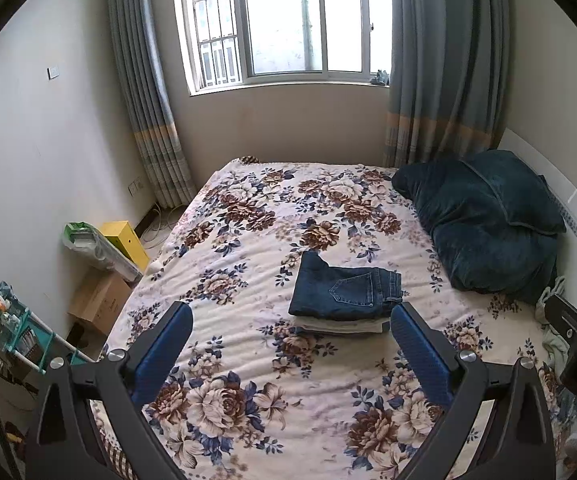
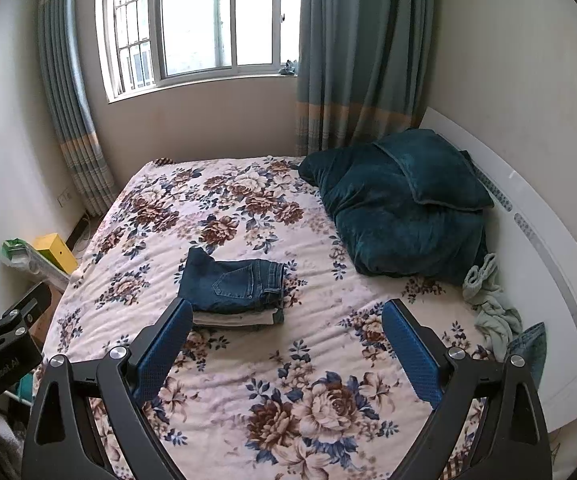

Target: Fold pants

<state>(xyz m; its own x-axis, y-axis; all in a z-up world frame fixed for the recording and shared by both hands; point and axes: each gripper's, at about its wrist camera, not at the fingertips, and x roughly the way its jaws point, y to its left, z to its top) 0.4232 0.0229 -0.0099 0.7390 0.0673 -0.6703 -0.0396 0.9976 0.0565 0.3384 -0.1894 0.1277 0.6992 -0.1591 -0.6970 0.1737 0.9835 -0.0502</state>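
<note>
The folded jeans [image 1: 344, 290] are seen mid-bed on the floral bedspread [image 1: 248, 360], stacked on a pale folded garment [image 1: 340, 326] — long axis left to right. Both the left gripper [image 1: 291, 320] and right gripper [image 2: 284, 316] are held released and empty, nearer than the stack, which is judged closer to the left one — the fold appears finished

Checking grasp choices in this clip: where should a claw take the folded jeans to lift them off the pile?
Probably the near folded edge of the folded jeans, coming in low from the front. They lie flat on a pale folded garment, so that layered edge faces both open claws; the right claw looks nearer.
</note>
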